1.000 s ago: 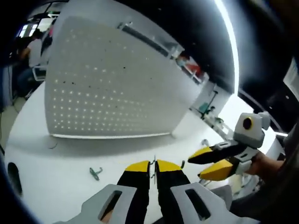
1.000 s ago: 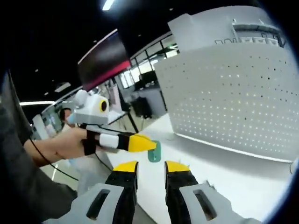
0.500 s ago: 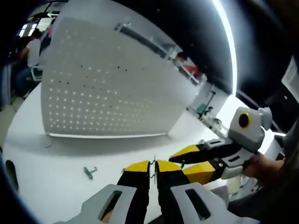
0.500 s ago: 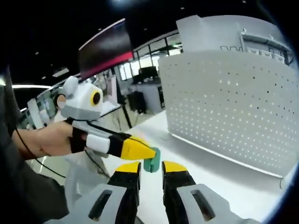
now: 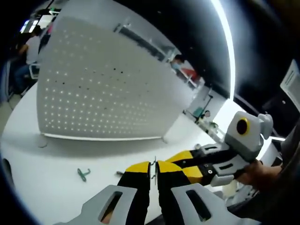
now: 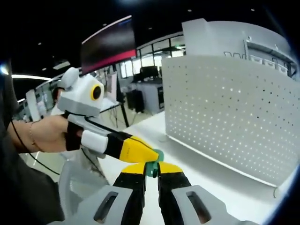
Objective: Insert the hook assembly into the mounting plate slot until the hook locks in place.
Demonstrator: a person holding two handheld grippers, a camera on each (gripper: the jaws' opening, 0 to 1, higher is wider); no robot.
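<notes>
I've closed the right gripper fingers narrowly onto the small teal plastic hook held by the left gripper. Handover under way; white perforated metal mounting plate awaits far right.

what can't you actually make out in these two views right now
- Green hook piece, right gripper view: mostly hidden between the right gripper fingers and behind the left gripper's yellow tip; its shape is unclear.
- Whatever the left gripper pinches, left gripper view: a thin sliver, too small to identify.
- Small green hook on the table, left gripper view: too small for detail.
- Pegboard slot: not discernible among the holes.
</notes>
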